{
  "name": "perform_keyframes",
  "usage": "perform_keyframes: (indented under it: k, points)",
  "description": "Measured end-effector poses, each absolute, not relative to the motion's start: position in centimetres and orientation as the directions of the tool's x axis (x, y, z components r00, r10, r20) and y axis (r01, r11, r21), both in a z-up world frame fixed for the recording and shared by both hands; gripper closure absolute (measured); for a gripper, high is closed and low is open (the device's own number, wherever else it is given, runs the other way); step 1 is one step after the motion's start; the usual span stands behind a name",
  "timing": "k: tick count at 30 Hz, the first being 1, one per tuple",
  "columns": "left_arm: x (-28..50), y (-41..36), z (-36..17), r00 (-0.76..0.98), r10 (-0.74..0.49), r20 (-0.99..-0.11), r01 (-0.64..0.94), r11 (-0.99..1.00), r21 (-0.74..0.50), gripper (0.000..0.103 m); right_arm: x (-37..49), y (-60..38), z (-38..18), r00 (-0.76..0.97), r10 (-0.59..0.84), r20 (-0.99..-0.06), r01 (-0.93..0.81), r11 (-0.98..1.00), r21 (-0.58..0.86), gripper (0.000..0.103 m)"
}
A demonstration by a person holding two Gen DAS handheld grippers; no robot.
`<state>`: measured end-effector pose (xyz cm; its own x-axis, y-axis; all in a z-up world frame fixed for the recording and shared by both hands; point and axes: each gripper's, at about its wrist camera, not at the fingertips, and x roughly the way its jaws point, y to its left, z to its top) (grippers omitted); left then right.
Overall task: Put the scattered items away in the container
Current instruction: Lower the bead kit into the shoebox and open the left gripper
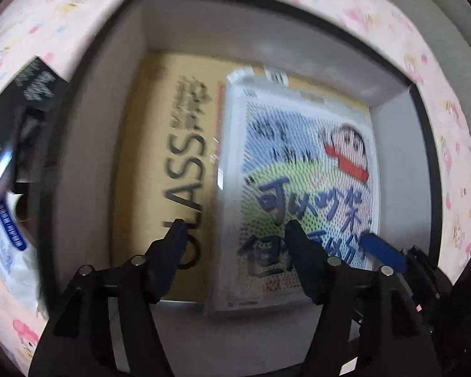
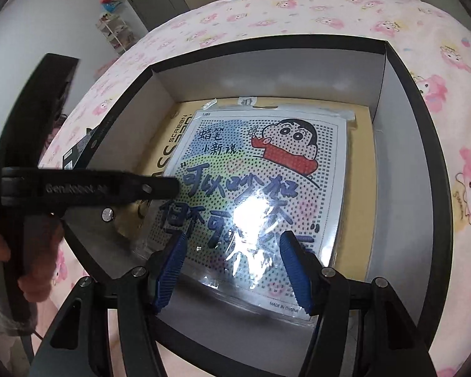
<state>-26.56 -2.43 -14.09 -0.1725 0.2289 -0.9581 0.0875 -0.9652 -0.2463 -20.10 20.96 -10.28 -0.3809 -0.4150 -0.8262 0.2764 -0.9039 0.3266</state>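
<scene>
Both your claws, left point(image 1: 235, 235) and right point(image 2: 232, 251), hang open and empty right over the glossy plastic-sleeved cartoon bead sheet point(image 2: 260, 185), lying flat on a tan cardboard box point(image 1: 160, 157) inside the black-rimmed container point(image 2: 267, 44). Back straight up so you don't snag the sleeve. Leftovers past the left claw's side are blurry, hard to identify.

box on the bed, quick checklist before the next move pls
1. Cartoon sheet pack lies flat inside the box: ok
2. Tan carton sits under it on the box floor: ok
3. Left gripper open, nothing between its fingers: ok
4. Right gripper open, nothing held: ok
5. All scattered items in: not ok, black packet and white pouch lie outside
6. Grippers clear of each other: cannot tell
</scene>
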Motion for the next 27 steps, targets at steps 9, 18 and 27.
perform_keyframes:
  k: [9,18,27]
  points:
    - [-26.8,-1.0,-14.1,-0.097,0.209,-0.973,0.038,-0.976,-0.213,0.039,-18.9,21.2,-7.2,-0.51,-0.272,-0.816,0.241,-0.956,0.167,0.045]
    - [-25.8,0.6,-13.6,-0.087,0.287,-0.954,-0.019,-0.958,-0.286,0.051,-19.2,21.4,-8.3,-0.491,-0.245,-0.836,0.228,-0.962,0.148,0.047]
    - [-23.7,-4.6,-11.6,-0.238,0.345,-0.908,0.114,-0.918,-0.379,0.063,-19.1,22.6,-7.8,-0.501,-0.323,-0.803,0.233,-0.944,0.233,0.047]
